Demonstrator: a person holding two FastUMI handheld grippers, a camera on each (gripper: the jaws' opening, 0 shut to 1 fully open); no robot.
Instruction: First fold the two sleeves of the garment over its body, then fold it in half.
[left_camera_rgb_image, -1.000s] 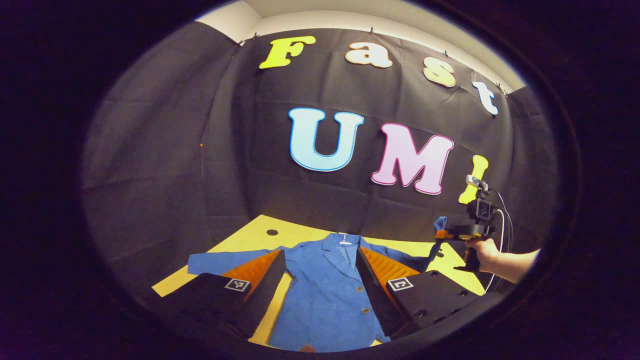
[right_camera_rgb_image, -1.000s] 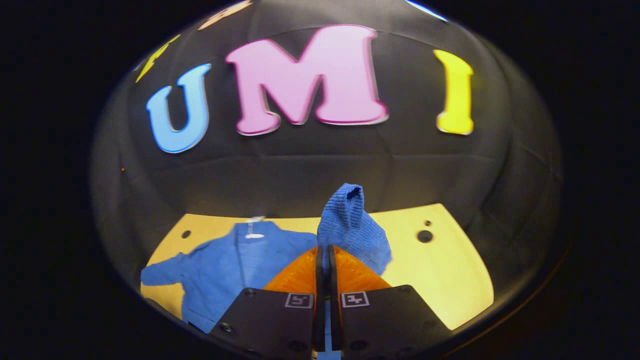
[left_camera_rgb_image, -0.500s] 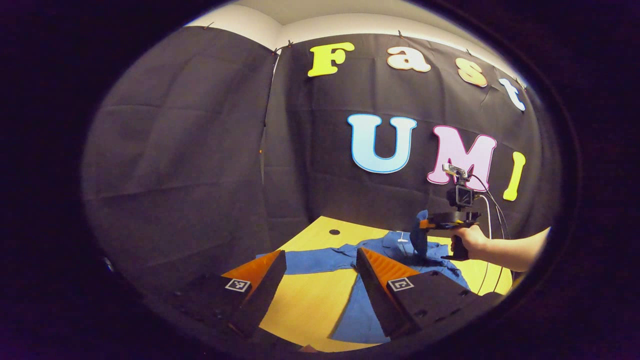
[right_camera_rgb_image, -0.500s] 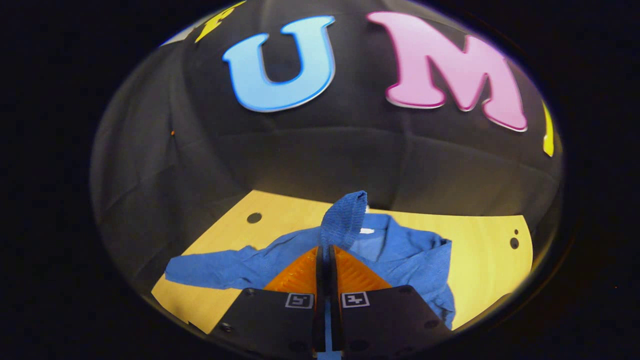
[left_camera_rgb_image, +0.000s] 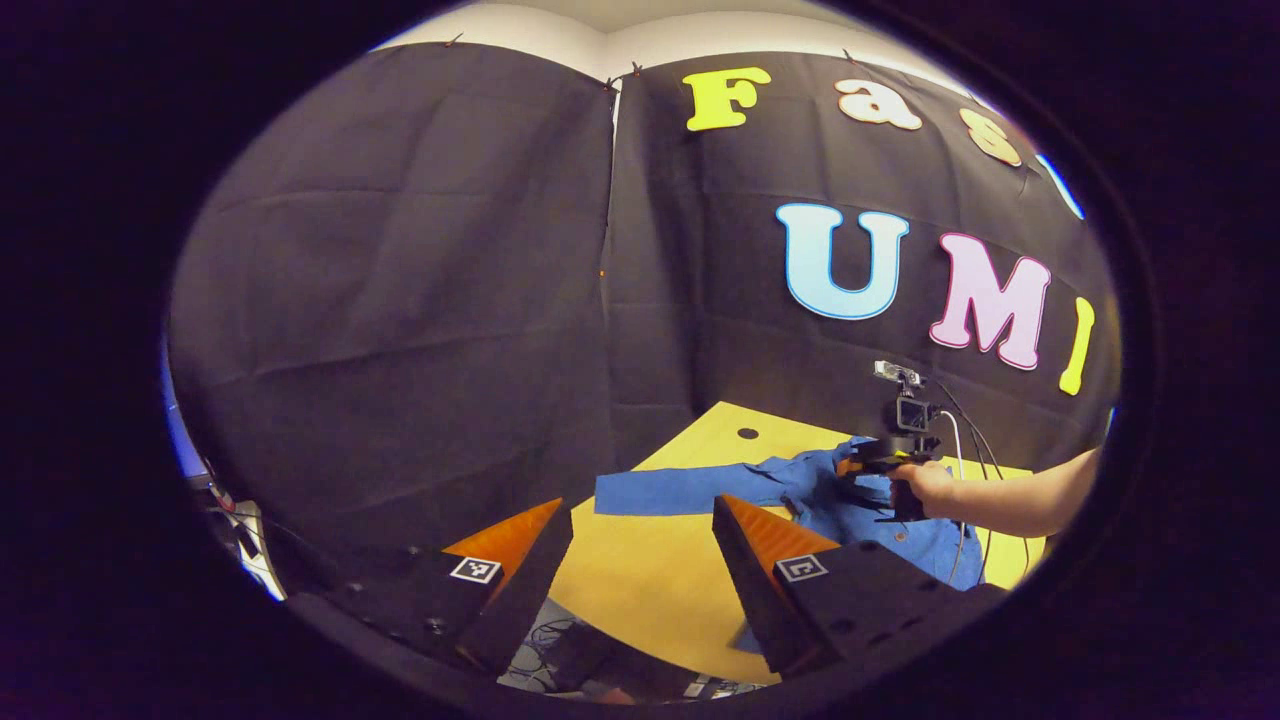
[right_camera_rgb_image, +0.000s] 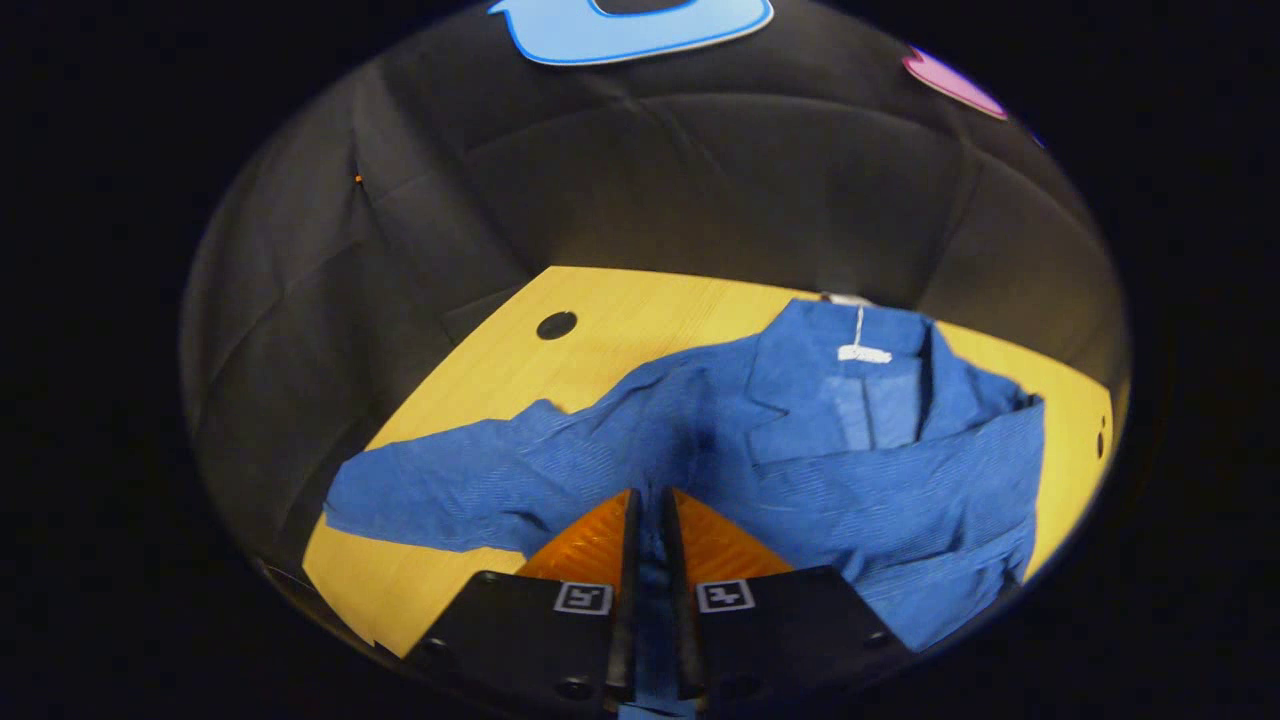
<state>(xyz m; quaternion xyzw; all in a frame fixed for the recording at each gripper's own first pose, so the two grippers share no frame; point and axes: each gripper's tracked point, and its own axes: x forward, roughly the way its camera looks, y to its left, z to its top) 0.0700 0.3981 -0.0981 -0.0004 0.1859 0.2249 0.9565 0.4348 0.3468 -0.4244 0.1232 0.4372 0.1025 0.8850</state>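
Our right claw (right_camera_rgb_image: 648, 520) pinches one sleeve (right_camera_rgb_image: 900, 510) low over the jacket (right_camera_rgb_image: 800, 430) on the table (right_camera_rgb_image: 600, 320); we judge this fold nearly laid. Our left claw (left_camera_rgb_image: 640, 530) hangs open; its sleeve (left_camera_rgb_image: 670, 492) lies spread, halving undone.

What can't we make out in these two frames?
- Right sleeve's cuff: right gripper view, hidden between the right gripper's jaws, shut on it.
- Jacket hem: right gripper view, cut off by the image edge; left gripper view, hidden behind the left gripper's finger.
- Neck tag: too small to read.
- Right gripper's jaws in the left gripper view: too small, partly behind the hand.
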